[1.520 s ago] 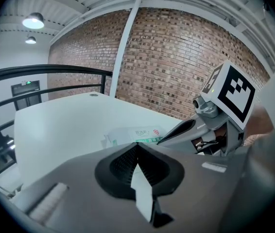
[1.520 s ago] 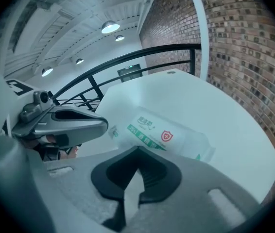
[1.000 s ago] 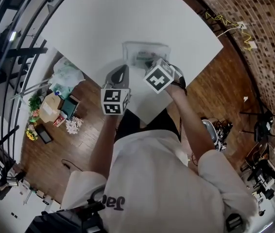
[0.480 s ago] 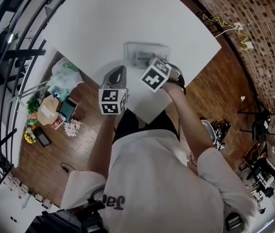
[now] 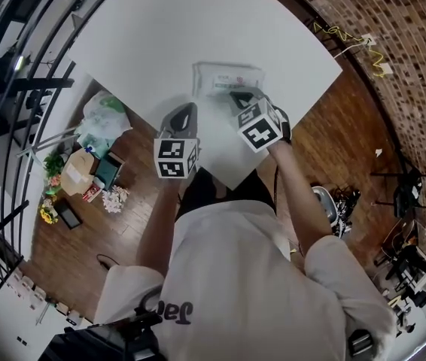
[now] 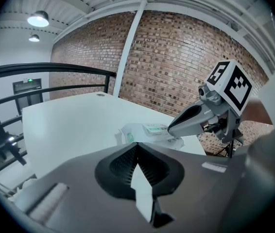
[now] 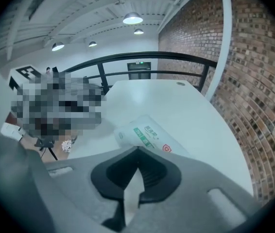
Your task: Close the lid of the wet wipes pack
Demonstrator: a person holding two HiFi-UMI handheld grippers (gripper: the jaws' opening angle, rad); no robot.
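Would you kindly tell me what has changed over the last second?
The right gripper, jaws shut and empty, drew back toward the person, uncovering more of the wet wipes pack. The left gripper, also shut, and the pack stayed put.

The person's shirt (image 5: 171, 312) carries dark letters, roughly "Jac". Green print on the wet wipes pack (image 7: 145, 132) is too small to read.

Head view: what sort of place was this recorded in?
Probably an indoor loft or mezzanine workspace: a brick wall, a black metal railing and a wooden floor surround a white table holding a wet wipes pack.
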